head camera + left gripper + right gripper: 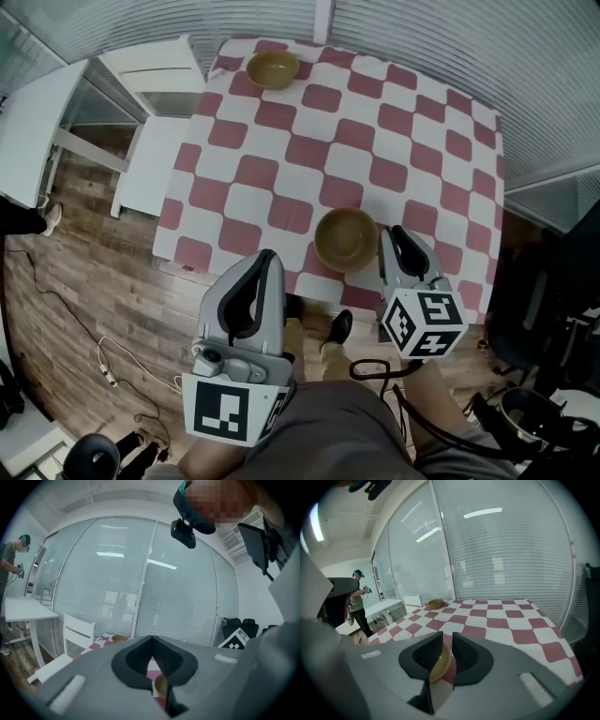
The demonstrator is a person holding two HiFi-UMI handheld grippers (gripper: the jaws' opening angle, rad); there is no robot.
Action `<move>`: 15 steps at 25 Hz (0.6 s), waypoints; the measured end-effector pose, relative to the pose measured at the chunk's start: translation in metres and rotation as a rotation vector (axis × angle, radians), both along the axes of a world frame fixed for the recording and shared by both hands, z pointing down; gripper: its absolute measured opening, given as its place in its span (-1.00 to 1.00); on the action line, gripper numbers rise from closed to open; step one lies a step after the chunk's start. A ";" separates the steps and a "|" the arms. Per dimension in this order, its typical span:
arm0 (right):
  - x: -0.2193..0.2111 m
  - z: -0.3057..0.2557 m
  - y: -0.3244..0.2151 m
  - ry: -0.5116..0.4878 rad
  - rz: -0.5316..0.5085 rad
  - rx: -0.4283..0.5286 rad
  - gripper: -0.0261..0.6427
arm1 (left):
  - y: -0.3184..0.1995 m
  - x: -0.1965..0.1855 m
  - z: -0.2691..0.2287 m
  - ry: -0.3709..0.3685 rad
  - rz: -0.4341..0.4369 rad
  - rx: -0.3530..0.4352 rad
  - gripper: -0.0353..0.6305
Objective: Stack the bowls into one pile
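Currently on the counter (422, 141), under a red-and-white checked cloth (281, 159): two tan bowls, well apart and not yet stacked.

Item 1, near bowl (346, 238): upright at the counter's near edge, empty. The right gripper (386, 234) stands at its right rim.

Item 2, far bowl (273, 67): upright at the counter's far left corner, empty, with nothing touching it. It shows small in the right gripper view (436, 603) and in the left gripper view (118, 639).

Item 3, right gripper (446, 641): jaws drawn narrow, with only a slim parallel gap between them. The rim of the near bowl (439, 665) sits in that gap, against the left-hand pad. The bowl rests on the cloth. The gripper's marker cube (422, 322) faces the head camera.

Item 4, left gripper (269, 257): held off the counter's near edge, above the wooden floor (75, 281) and clear of both bowls. Its jaws (151, 639) are closed tip to tip with nothing between them. The near bowl (160, 686) shows beyond them, lower down.

Surroundings: a white chair (150, 164) stands just beside the counter's left side, and a white table (37, 122) is further left. A thin cable (103, 361) lies on the floor. A ribbed glass wall (501, 550) runs behind the counter. A second person (356, 603) stands by the white table in the background, holding something up in both hands.
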State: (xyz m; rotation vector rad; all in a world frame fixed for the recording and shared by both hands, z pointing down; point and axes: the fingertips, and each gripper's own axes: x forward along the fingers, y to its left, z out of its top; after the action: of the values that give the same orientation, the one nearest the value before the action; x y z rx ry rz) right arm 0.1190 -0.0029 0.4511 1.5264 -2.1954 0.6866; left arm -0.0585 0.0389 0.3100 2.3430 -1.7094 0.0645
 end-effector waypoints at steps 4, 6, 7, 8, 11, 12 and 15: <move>0.003 -0.035 -0.001 -0.033 -0.002 0.084 -0.67 | 0.008 0.013 -0.024 -0.028 0.011 0.059 -0.89; 0.002 -0.057 0.000 -0.049 -0.011 0.136 -0.68 | 0.015 0.020 -0.040 -0.042 0.013 0.104 -0.89; 0.002 -0.067 0.005 -0.055 -0.018 0.155 -0.68 | 0.021 0.024 -0.047 -0.048 0.012 0.118 -0.89; 0.002 -0.078 0.010 -0.060 -0.026 0.172 -0.69 | 0.028 0.027 -0.055 -0.055 0.010 0.128 -0.89; 0.000 -0.109 0.017 -0.087 -0.049 0.243 -0.80 | 0.039 0.032 -0.072 -0.087 -0.006 0.162 -0.89; -0.001 -0.119 0.018 -0.099 -0.058 0.266 -0.84 | 0.042 0.032 -0.077 -0.099 -0.016 0.173 -0.89; -0.001 -0.144 0.035 -0.114 -0.090 0.305 -0.84 | 0.058 0.035 -0.088 -0.124 -0.045 0.182 -0.89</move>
State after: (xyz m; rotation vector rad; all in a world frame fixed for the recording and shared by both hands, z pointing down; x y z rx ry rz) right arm 0.1184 0.0316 0.3072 1.5486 -2.5319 0.4342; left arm -0.0233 0.0968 0.2215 2.4749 -1.9002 0.0490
